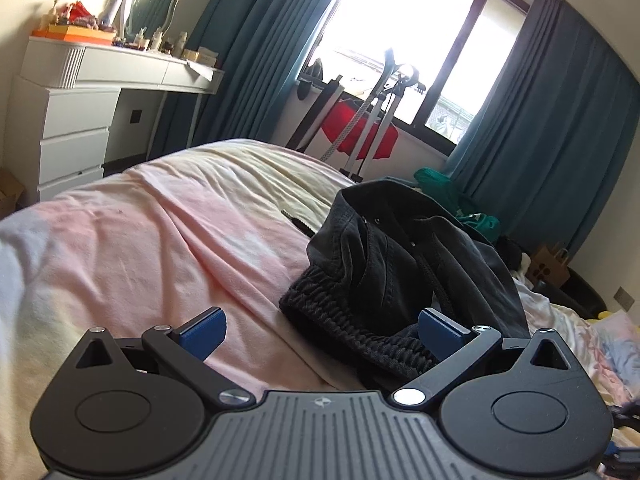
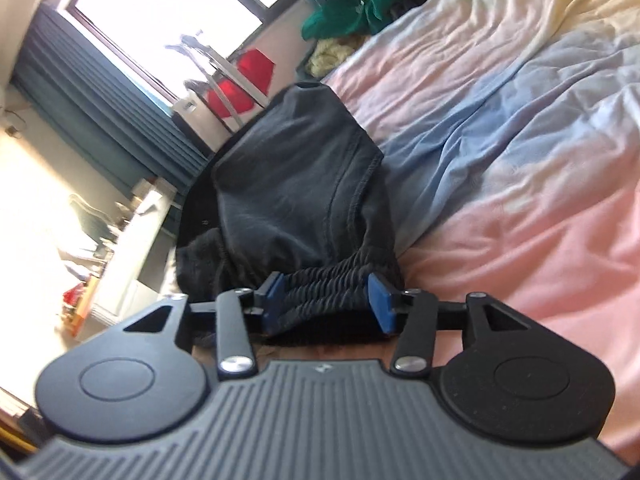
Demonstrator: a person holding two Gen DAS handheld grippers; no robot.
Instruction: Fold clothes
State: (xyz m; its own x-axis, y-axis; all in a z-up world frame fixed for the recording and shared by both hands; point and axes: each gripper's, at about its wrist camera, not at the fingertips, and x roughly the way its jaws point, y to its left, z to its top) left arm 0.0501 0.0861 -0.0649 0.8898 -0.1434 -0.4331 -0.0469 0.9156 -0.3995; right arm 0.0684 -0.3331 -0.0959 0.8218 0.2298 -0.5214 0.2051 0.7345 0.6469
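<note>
Black shorts (image 1: 400, 264) with a ribbed elastic waistband and drawstring lie bunched on a pastel pink, blue and cream bedsheet (image 1: 160, 220). My left gripper (image 1: 320, 332) is open, its blue pads wide apart, with the waistband lying between the pads and against the right one. In the right wrist view the same shorts (image 2: 296, 176) fill the middle. My right gripper (image 2: 328, 300) has its blue pads on either side of the gathered waistband (image 2: 324, 284), which bridges the gap between them. The frame is tilted.
A white dressing table (image 1: 100, 80) with a mirror and small items stands at the far left. Teal curtains (image 1: 248, 52) frame a bright window. A metal rack with a red cloth (image 1: 360, 128) stands beyond the bed. Green clothes (image 1: 452, 196) lie at the right.
</note>
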